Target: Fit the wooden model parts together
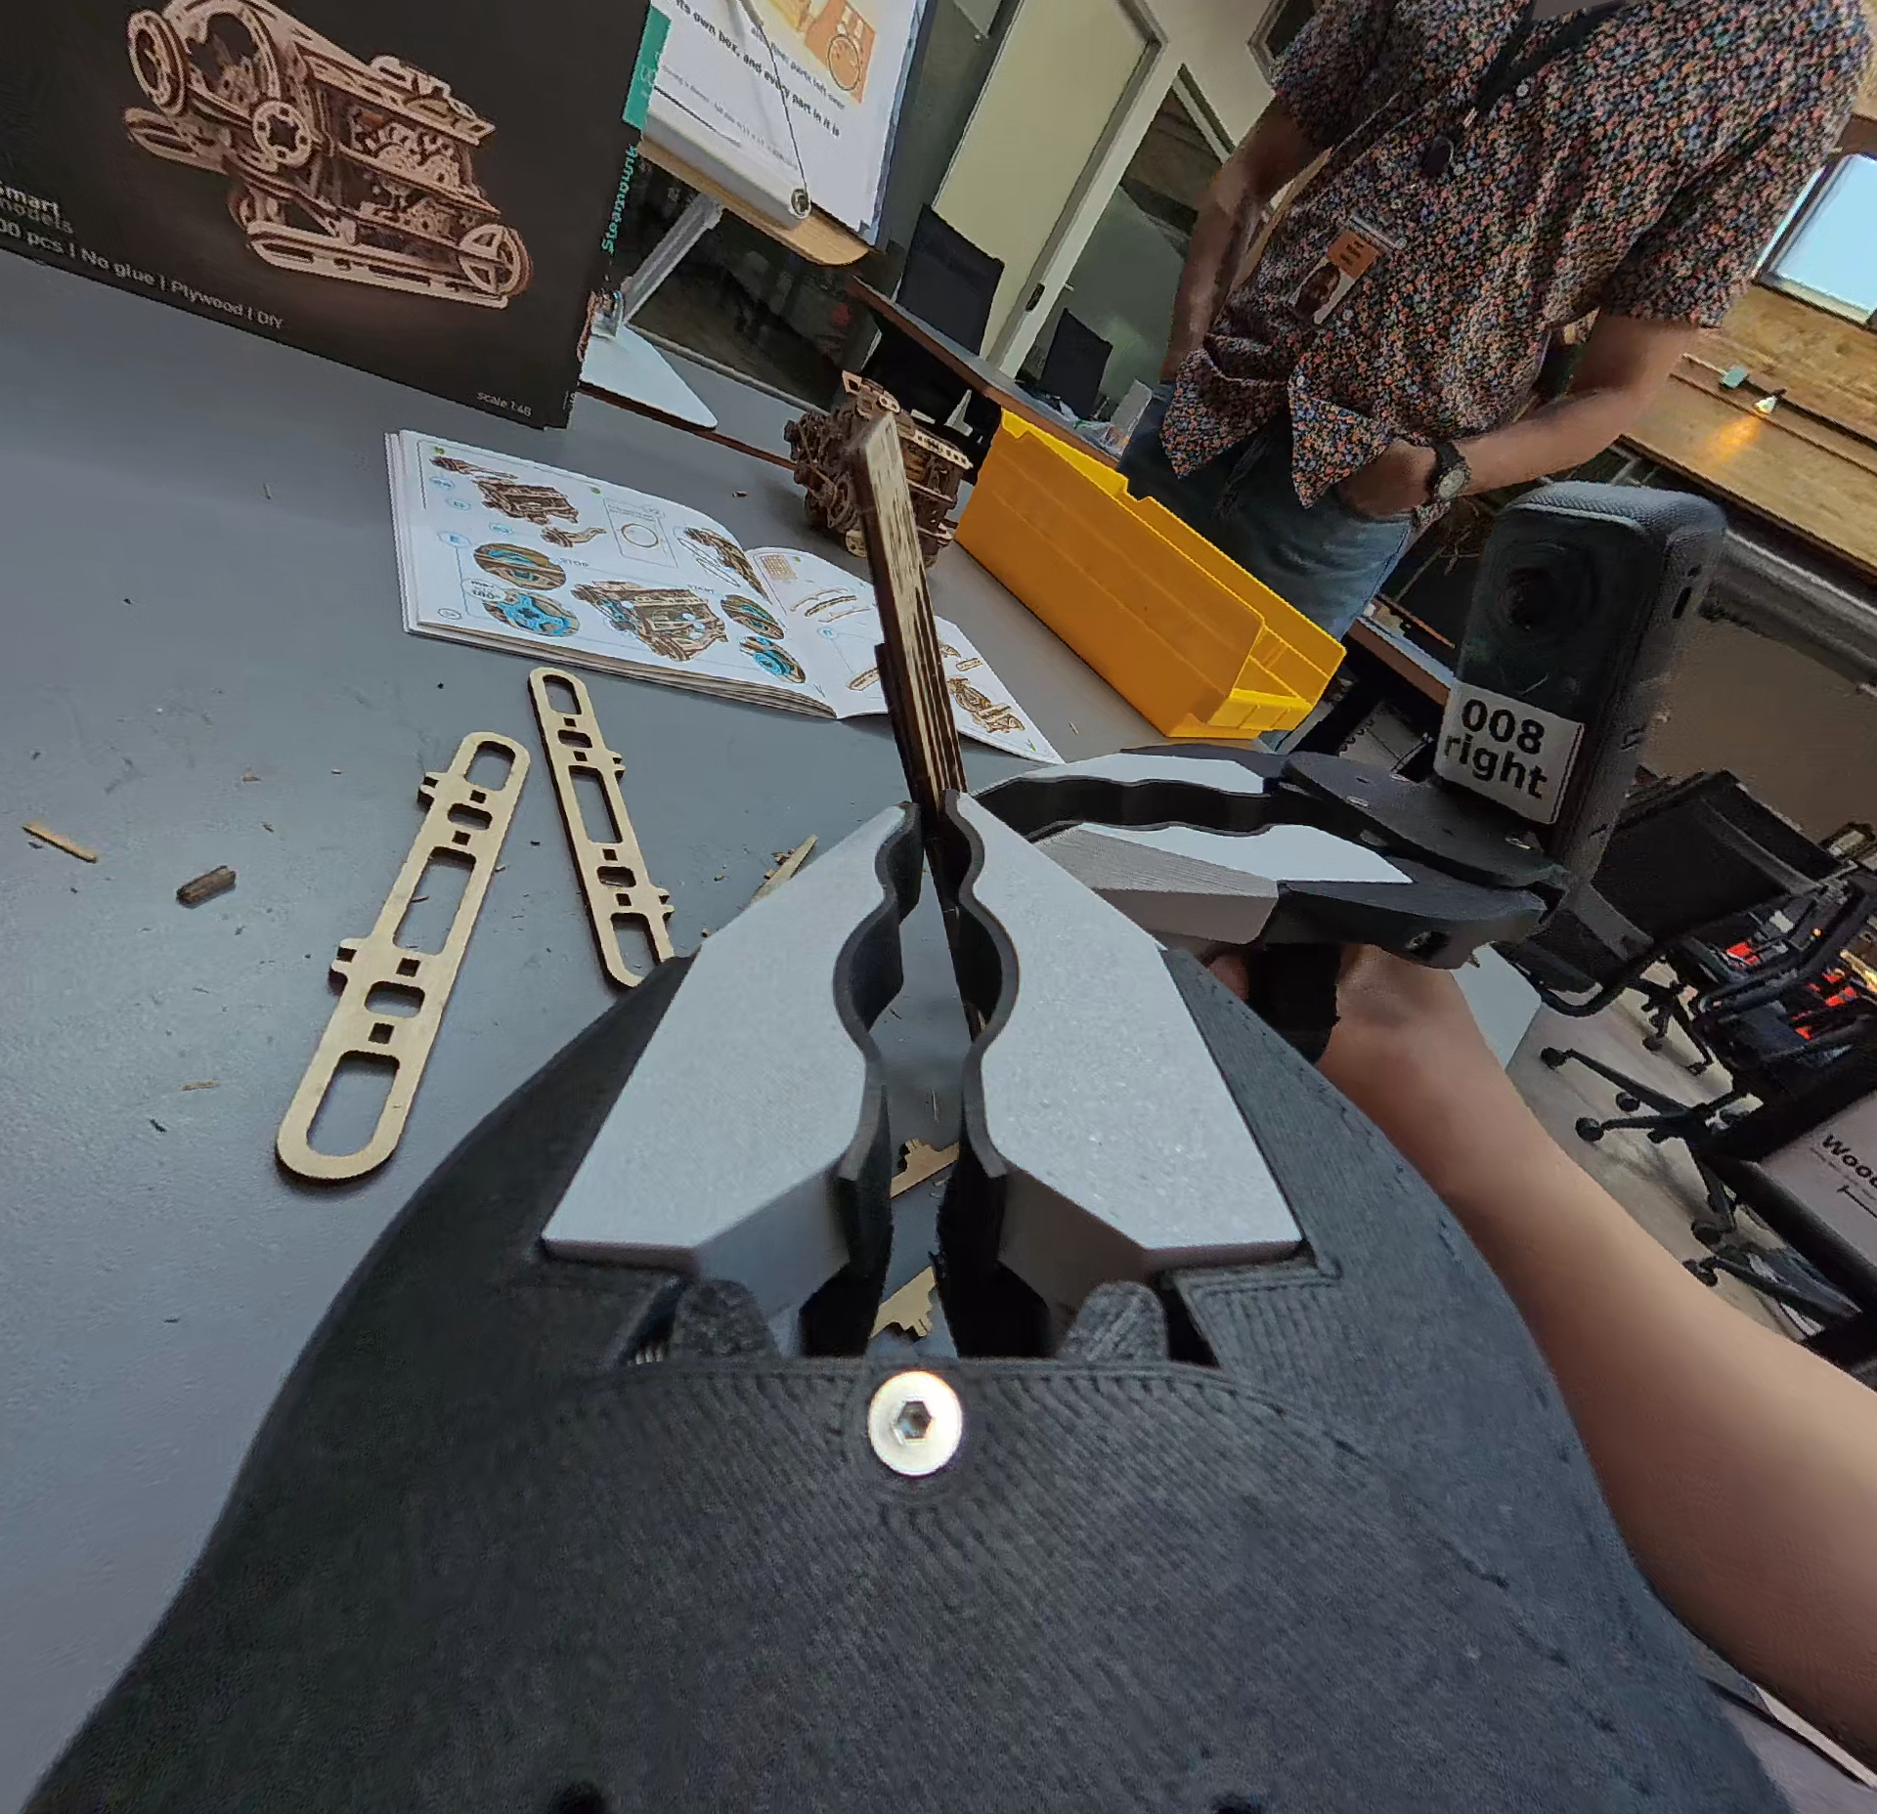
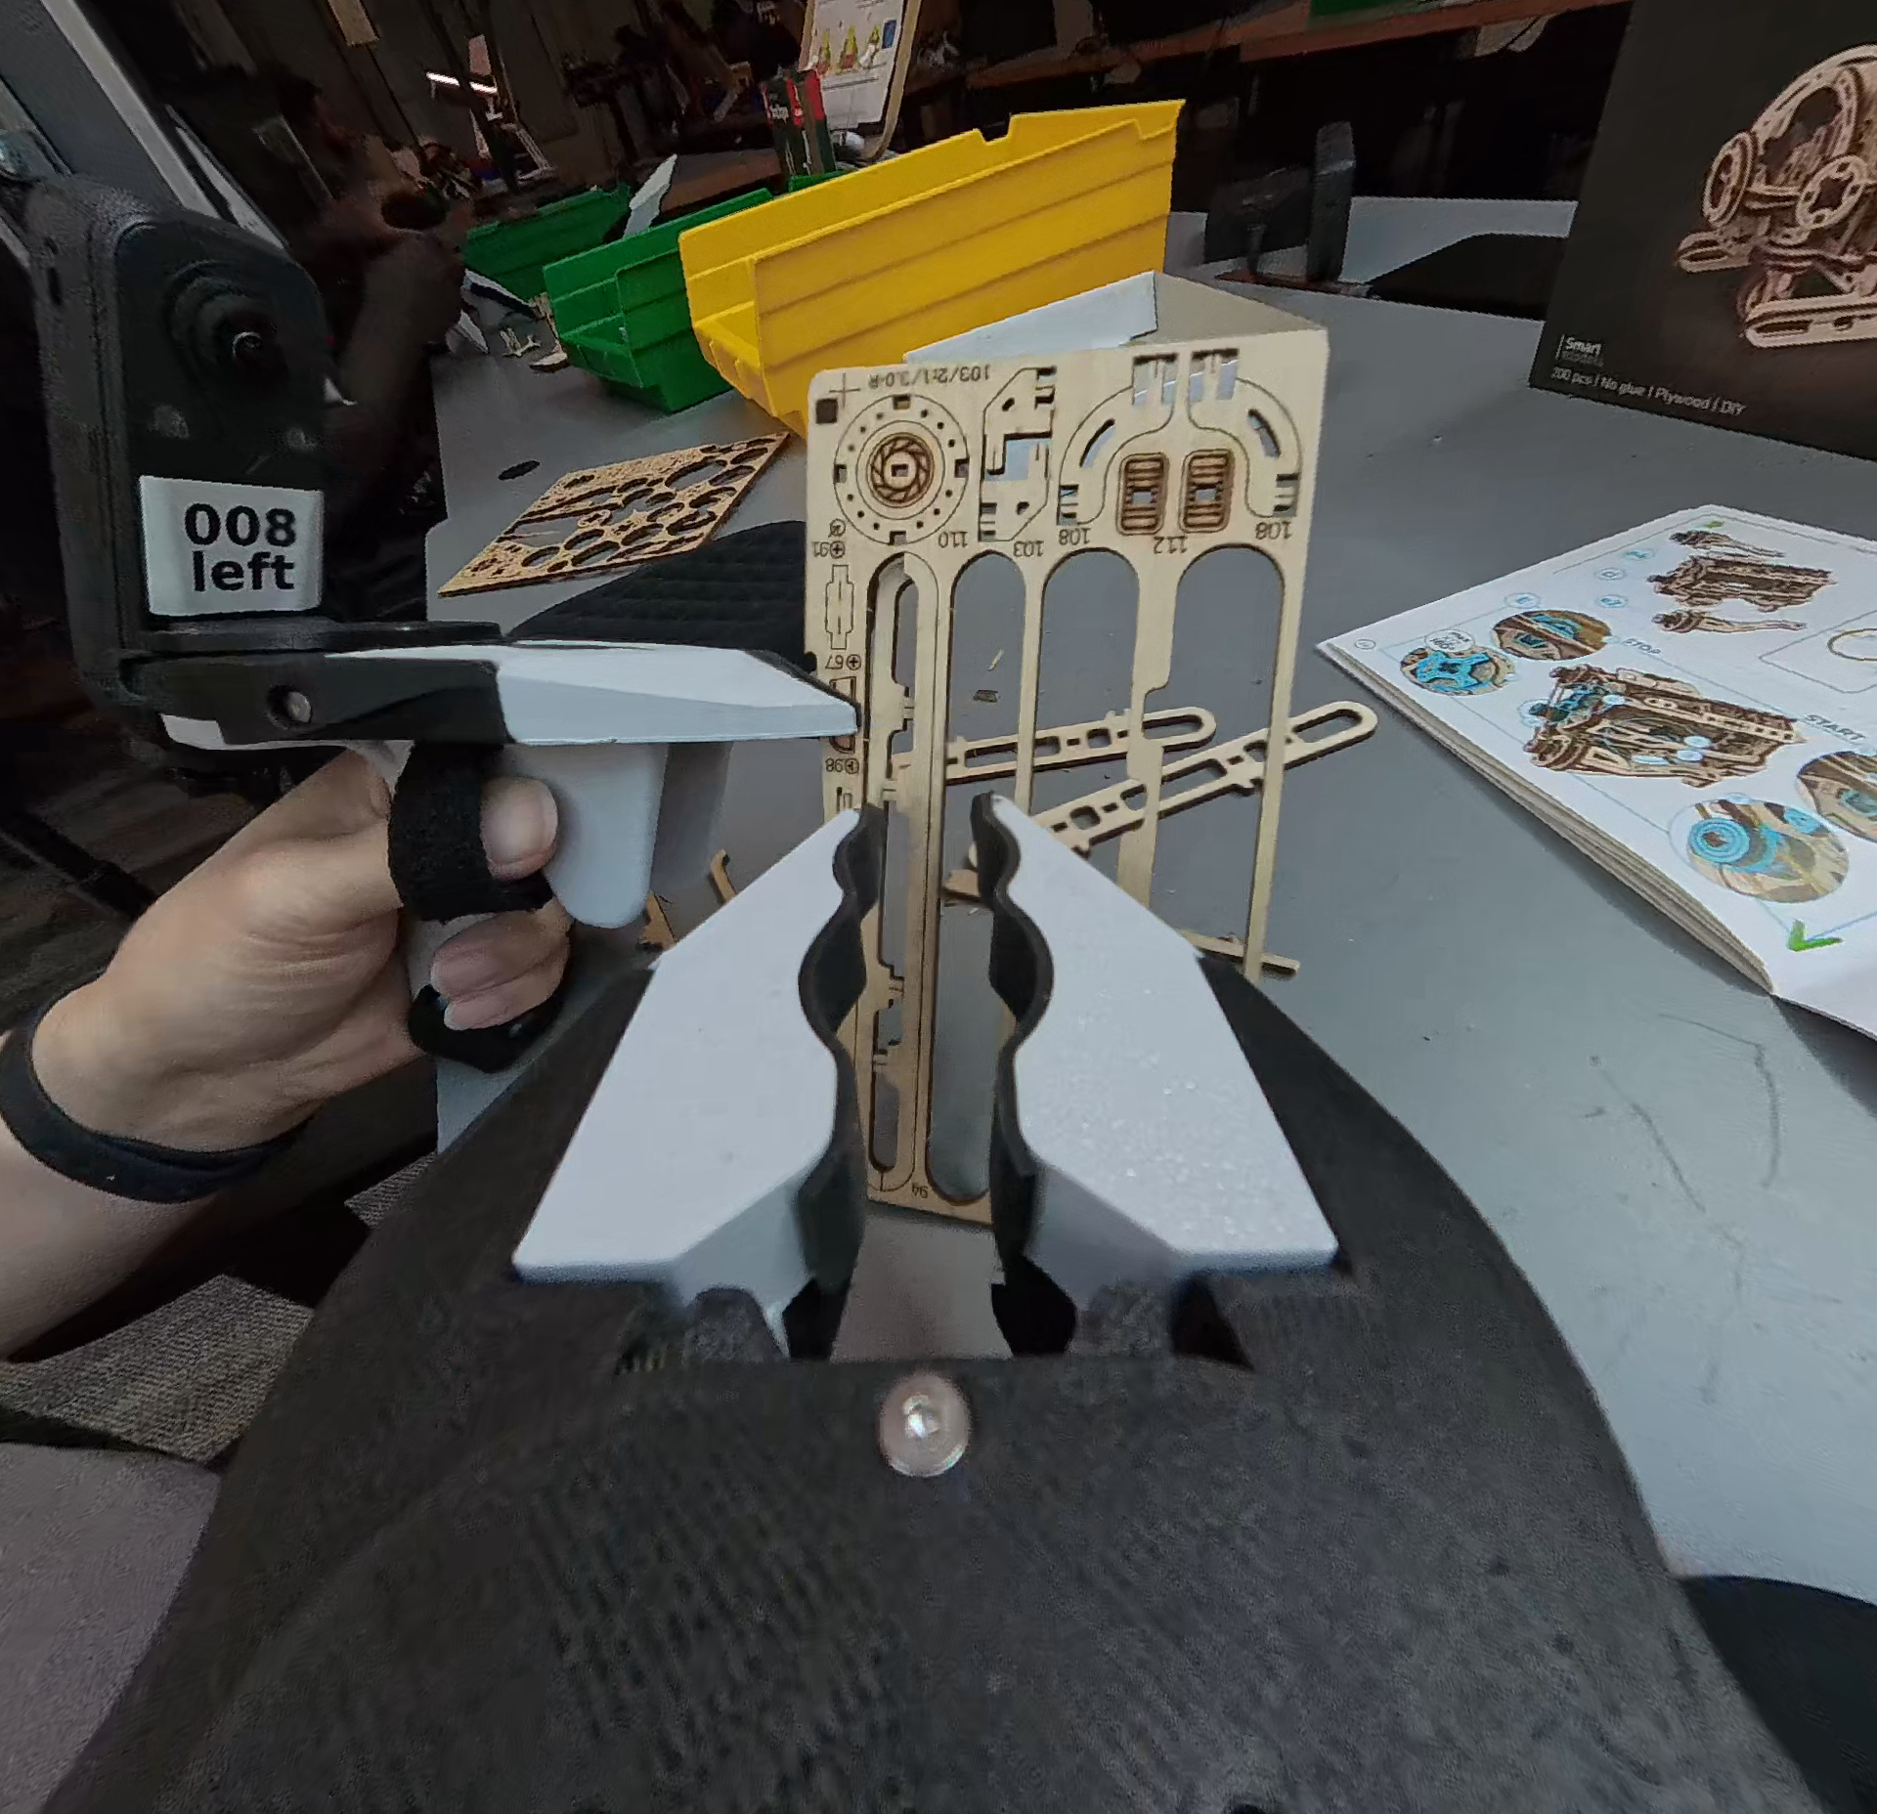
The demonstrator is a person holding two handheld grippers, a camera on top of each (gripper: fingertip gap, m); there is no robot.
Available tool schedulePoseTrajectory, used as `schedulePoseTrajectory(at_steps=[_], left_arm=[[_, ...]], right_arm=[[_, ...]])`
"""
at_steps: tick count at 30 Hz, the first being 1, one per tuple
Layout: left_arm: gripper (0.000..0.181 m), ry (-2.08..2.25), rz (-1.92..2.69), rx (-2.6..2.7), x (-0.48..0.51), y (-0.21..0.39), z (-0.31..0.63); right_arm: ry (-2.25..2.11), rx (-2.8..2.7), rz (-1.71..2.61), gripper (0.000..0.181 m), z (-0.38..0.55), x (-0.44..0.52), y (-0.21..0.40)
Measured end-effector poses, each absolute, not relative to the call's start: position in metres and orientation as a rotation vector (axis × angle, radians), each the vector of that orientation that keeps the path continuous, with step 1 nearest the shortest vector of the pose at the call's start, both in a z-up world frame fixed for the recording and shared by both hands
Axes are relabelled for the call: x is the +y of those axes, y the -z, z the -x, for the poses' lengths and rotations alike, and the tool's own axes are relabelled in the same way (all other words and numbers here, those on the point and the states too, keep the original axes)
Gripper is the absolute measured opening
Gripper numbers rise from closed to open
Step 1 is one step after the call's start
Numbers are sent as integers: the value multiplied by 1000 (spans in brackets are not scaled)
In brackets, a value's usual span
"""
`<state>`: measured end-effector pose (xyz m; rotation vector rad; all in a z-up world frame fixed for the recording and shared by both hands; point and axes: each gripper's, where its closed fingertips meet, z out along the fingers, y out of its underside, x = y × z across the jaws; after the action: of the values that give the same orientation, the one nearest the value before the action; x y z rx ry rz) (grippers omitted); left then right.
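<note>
The left tool (image 1: 936,831) is closed on a thin wooden sheet (image 1: 907,618), pinching its edge between the two black-lined fingers so that the sheet stands upright above the grey table (image 1: 203,567). From the left wrist view the sheet shows edge-on, a dark narrow strip rising from the fingertips.

In the right wrist view the same sheet (image 2: 1066,587) faces the camera flat, with cut-out part shapes in its upper band and long rounded slots below. The left tool (image 2: 848,714) meets it at its left edge, held by a hand (image 2: 274,953) wearing a dark wristband. The right tool (image 2: 926,821) is open, its fingers apart and holding nothing; its tips sit just in front of the lower left part of the sheet, one to each side of a narrow wooden bar between two slots. Whether they touch the wood cannot be told.

Two loose wooden strips (image 1: 406,953) with slots lie flat on the table left of the left tool, well apart from it. Beyond them an open booklet (image 1: 650,587) lies flat, with a dark box (image 1: 305,161) standing behind it, a built wooden model (image 1: 874,476) and a yellow bin (image 1: 1138,577) farther back. A person in a patterned shirt (image 1: 1524,191) stands beside the table.
</note>
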<state>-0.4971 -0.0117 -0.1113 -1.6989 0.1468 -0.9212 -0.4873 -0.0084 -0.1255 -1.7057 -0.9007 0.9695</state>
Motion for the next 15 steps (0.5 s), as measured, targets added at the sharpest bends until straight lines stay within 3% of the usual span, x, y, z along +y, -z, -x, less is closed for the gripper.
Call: schedulePoseTrajectory(at_steps=[15], left_arm=[[0,963,1690,165,-15,110,496]], right_arm=[[-1104,-956,1701,10,491,-14,127]])
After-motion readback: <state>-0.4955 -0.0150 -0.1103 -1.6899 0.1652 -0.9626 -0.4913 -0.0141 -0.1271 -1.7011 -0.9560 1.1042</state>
